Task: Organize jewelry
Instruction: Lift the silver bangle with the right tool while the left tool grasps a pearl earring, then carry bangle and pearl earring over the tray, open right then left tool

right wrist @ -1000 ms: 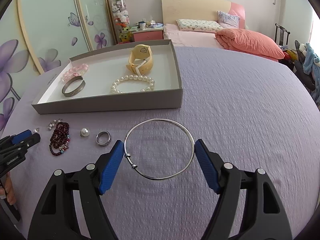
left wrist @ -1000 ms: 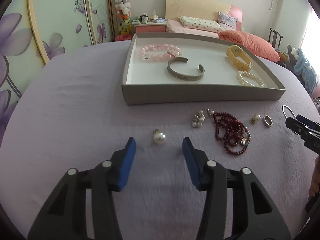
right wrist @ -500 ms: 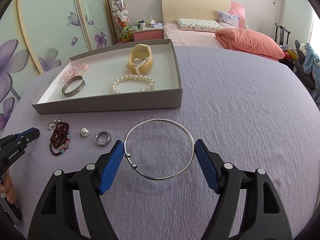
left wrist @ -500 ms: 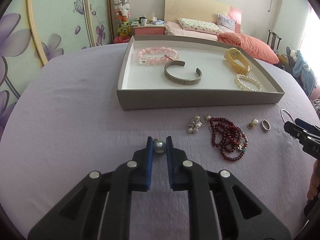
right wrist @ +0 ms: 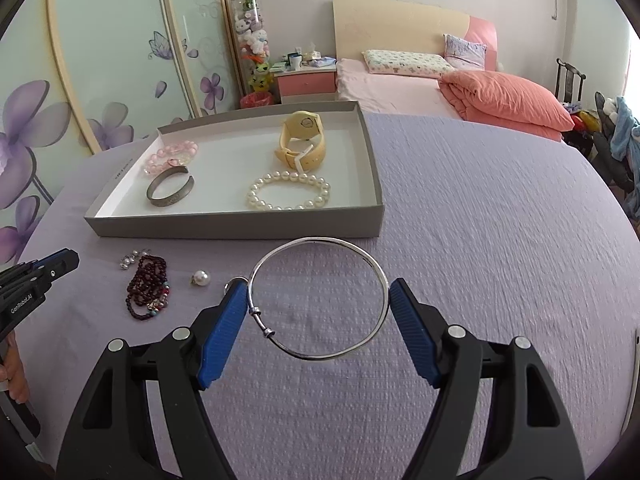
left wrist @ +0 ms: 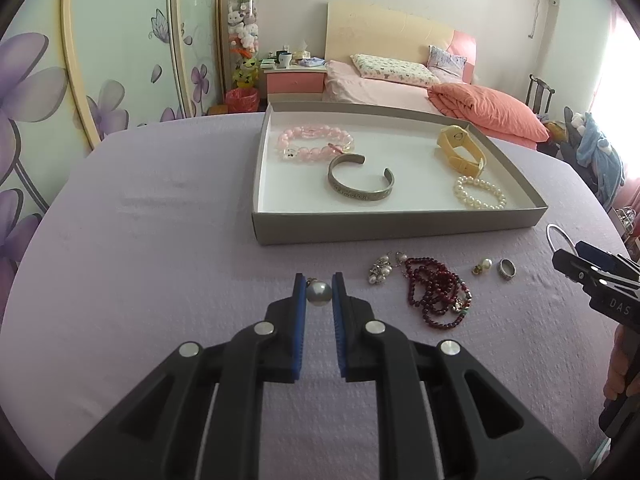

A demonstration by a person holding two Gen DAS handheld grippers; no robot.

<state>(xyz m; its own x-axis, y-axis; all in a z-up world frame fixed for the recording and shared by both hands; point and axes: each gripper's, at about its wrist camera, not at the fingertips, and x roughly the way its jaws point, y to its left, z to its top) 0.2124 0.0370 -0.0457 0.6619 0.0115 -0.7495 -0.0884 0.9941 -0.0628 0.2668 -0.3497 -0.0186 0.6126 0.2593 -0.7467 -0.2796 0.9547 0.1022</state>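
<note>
**A:** Just in front of the tray's (left wrist: 400,232) near wall, what does each tool carry?

**B:** The left gripper (left wrist: 319,294) has its jaws closed on the pearl earring (left wrist: 319,293), pinched at the very tips of the blue pads, with its small metal fitting on the side away from the camera. The right gripper (right wrist: 318,300) has its jaws spread wide but clamped across the silver bangle (right wrist: 318,300), each pad pressing an opposite side of the hoop.

**A:** Which way does the tray lie from the pearl?

**B:** Ahead of the jaws and to the pearl's right, as the left wrist view frames it; the near wall stands between the two. In judgement, the pearl must clear that wall before it can be set down inside.

**A:** And the bangle?

**B:** Its hoop lies roughly flat, its clasp end toward the left pad, with the tray's near right corner just ahead. The right hand looks the nearer of the two to the tray.

**A:** What else lies near the tray?

**B:** Inside it: a pink bead bracelet (left wrist: 316,143), a metal cuff (left wrist: 360,184), a yellow watch (left wrist: 460,151) and a pearl bracelet (left wrist: 479,193). Outside, on the counter (left wrist: 140,260) before the near wall: a dark red bead strand (left wrist: 438,290), a pearl cluster (left wrist: 380,270), a second pearl earring (left wrist: 483,266) and a ring (left wrist: 506,269).
</note>
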